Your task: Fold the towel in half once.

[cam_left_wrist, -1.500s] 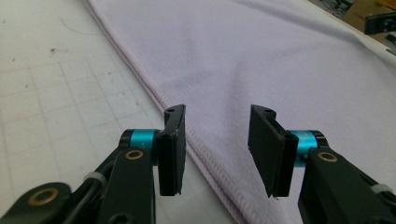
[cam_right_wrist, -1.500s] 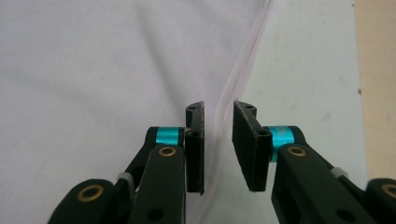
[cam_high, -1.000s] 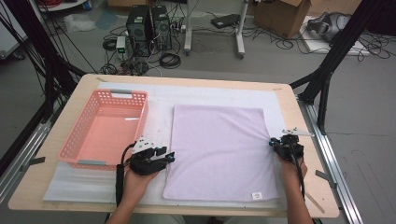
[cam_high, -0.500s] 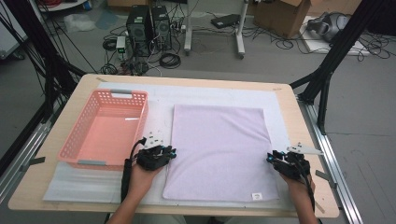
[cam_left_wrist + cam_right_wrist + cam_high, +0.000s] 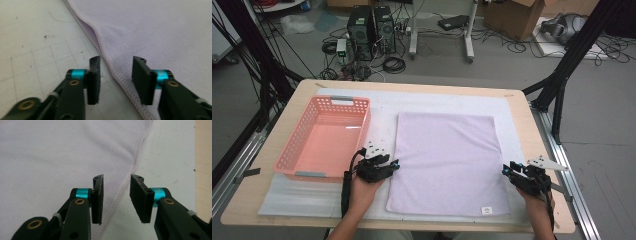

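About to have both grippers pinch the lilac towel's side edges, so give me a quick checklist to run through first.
1. Left gripper open, jaws just been opening: ok.
2. Towel hem between left jaws, not pinched: ok.
3. Right gripper open, jaws just been opening, right hem between them: ok.
4. Towel flat on the white mat: mostly ok, left hem buckles slightly ahead of the jaws.
5. Pink basket empty and apart from the towel: ok.
6. Both grippers level across the towel: not ok, right sits nearer the person.
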Demonstrator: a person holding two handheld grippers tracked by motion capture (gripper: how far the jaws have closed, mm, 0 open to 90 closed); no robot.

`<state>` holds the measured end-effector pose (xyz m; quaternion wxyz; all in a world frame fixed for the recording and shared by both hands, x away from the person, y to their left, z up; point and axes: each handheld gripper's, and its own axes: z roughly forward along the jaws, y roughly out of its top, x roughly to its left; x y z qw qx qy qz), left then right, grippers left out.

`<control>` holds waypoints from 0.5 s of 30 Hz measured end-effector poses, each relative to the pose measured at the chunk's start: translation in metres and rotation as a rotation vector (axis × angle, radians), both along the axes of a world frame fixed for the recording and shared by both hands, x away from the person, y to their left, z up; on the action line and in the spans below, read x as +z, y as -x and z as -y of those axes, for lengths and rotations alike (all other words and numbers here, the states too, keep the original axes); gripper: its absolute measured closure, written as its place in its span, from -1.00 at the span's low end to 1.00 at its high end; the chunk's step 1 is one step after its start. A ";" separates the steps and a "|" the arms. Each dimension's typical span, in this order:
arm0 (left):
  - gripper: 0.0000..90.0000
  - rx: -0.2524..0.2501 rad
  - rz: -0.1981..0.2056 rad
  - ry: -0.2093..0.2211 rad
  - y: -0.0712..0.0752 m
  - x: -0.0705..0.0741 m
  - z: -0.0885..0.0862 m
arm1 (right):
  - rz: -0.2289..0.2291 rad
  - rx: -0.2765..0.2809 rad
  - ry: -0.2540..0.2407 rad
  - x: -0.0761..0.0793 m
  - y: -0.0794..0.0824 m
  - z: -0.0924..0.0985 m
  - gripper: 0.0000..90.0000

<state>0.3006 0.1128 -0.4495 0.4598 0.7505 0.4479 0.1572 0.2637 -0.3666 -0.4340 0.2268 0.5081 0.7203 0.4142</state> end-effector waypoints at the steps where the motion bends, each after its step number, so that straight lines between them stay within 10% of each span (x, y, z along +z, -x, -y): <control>1: 0.14 -0.019 0.005 0.026 0.001 0.000 -0.001 | 0.005 0.006 0.002 0.000 0.001 0.001 0.32; 5: -0.20 -0.083 0.057 0.115 0.002 0.002 -0.002 | 0.019 0.027 0.009 0.002 0.007 0.001 0.17; 15: -0.57 -0.110 0.132 0.173 0.004 0.005 -0.004 | 0.132 0.069 0.022 0.009 0.012 0.002 -0.44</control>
